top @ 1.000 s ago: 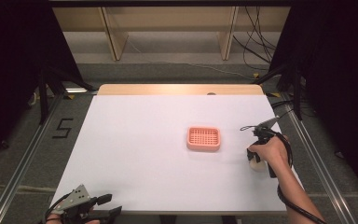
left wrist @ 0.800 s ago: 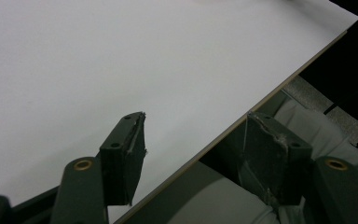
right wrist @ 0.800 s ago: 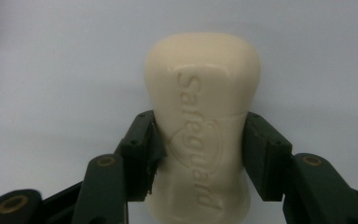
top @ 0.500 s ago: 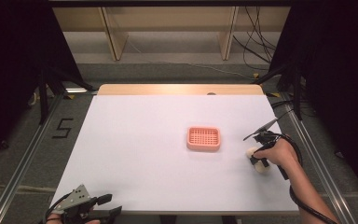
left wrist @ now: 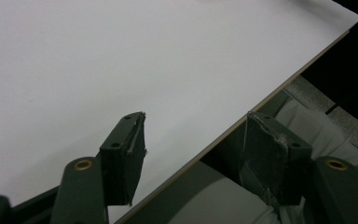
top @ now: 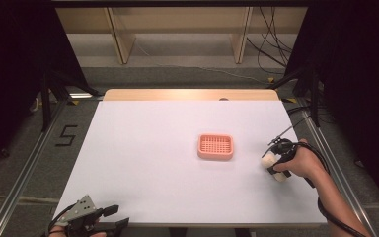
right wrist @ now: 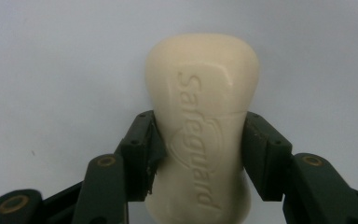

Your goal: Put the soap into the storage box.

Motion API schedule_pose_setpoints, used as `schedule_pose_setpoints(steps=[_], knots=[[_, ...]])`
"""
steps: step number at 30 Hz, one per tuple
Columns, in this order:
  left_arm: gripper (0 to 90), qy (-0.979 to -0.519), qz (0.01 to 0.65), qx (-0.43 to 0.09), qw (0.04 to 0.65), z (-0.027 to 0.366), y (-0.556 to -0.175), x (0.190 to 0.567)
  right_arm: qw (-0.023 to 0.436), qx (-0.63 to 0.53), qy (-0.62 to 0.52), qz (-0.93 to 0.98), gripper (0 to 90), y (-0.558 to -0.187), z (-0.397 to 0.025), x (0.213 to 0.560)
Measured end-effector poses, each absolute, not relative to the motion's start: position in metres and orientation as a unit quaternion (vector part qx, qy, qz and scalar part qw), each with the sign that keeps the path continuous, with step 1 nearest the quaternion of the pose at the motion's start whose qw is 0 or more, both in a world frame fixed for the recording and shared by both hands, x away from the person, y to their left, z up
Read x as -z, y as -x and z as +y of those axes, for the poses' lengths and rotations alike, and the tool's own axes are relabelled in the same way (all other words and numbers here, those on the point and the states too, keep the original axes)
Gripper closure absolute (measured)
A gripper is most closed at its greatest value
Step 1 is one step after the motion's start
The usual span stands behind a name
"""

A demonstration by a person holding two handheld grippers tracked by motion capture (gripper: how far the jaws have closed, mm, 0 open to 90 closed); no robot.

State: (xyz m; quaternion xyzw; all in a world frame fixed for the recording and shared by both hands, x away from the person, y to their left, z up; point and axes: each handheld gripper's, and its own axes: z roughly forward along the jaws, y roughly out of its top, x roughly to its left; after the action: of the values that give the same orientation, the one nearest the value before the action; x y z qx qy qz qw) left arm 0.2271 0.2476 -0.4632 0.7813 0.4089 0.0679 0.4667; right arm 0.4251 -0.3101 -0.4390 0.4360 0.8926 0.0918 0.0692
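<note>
Right claw (right wrist: 198,154) is now clamped on the soap bar (right wrist: 200,121), jaws pressing both long sides near its middle, embossed face toward the camera. Compared with a second ago, the right hand (top: 303,163) has dropped lower and rolled over, from a more upright pose down onto the bar; half a second ago it was already on the way. In the high view the soap bar (top: 271,165) sits right of the pink soap dish (top: 215,146), near it but apart, low over the worktop (top: 143,148); can't tell if it is lifted or resting.

Meaning: grasp looks made, so the pick step seems done; likely next is carrying the bar left to the dish, which lies empty.

Left claw (left wrist: 191,154) hasn't moved: jaws wide apart, holding nothing, parked at the near worktop edge, far left of the dish and well away from it.
</note>
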Motion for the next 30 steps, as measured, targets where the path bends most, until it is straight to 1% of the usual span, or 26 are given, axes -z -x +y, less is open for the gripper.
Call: schedule_pose_setpoints(steps=[1, 2, 4, 7, 8, 9, 11, 13, 14, 26, 27, 28, 30], knots=[[38.2, -0.780, 0.410, -0.068, 0.468, 0.247, -0.227, 0.463, 0.064, -0.110, -0.379, 0.916, 50.4, -0.423, -0.308, 0.437], [38.2, -0.782, 0.409, -0.069, 0.466, 0.248, -0.227, 0.463, 0.064, -0.110, -0.379, 0.916, 50.4, -0.423, -0.308, 0.437], [38.2, -0.777, 0.417, -0.065, 0.467, 0.247, -0.227, 0.463, 0.051, -0.125, -0.342, 0.930, 50.4, -0.422, -0.306, 0.436], [38.2, -0.780, 0.410, -0.069, 0.468, 0.247, -0.227, 0.463, 0.061, -0.107, -0.305, 0.944, 50.5, -0.421, -0.305, 0.434], [38.2, -0.780, 0.410, -0.069, 0.468, 0.247, -0.227, 0.463, 0.061, -0.107, -0.305, 0.944, 50.5, -0.421, -0.305, 0.434], [38.2, -0.780, 0.411, -0.070, 0.467, 0.247, -0.227, 0.463, 0.055, -0.105, -0.280, 0.953, 50.5, -0.421, -0.305, 0.433], [38.2, -0.777, 0.417, -0.065, 0.467, 0.247, -0.227, 0.463, 0.055, -0.104, -0.277, 0.954, 50.4, -0.421, -0.305, 0.433], [38.2, -0.780, 0.412, -0.071, 0.466, 0.247, -0.227, 0.463, 0.048, -0.108, -0.268, 0.956, 50.5, -0.418, -0.302, 0.432], [38.2, -0.776, 0.419, -0.068, 0.466, 0.247, -0.226, 0.463, 0.049, -0.109, -0.266, 0.957, 50.5, -0.418, -0.302, 0.431], [38.2, -0.781, 0.413, -0.067, 0.464, 0.248, -0.227, 0.464, 0.050, -0.109, -0.240, 0.963, 50.5, -0.421, -0.294, 0.421], [38.2, -0.776, 0.423, -0.068, 0.464, 0.247, -0.225, 0.464, 0.050, -0.109, -0.234, 0.965, 50.5, -0.422, -0.293, 0.420], [38.2, -0.781, 0.411, -0.065, 0.466, 0.248, -0.226, 0.464, 0.050, -0.108, -0.240, 0.963, 50.5, -0.422, -0.292, 0.419], [38.2, -0.779, 0.410, -0.068, 0.470, 0.248, -0.226, 0.465, 0.049, -0.103, -0.238, 0.965, 50.5, -0.424, -0.290, 0.416]])
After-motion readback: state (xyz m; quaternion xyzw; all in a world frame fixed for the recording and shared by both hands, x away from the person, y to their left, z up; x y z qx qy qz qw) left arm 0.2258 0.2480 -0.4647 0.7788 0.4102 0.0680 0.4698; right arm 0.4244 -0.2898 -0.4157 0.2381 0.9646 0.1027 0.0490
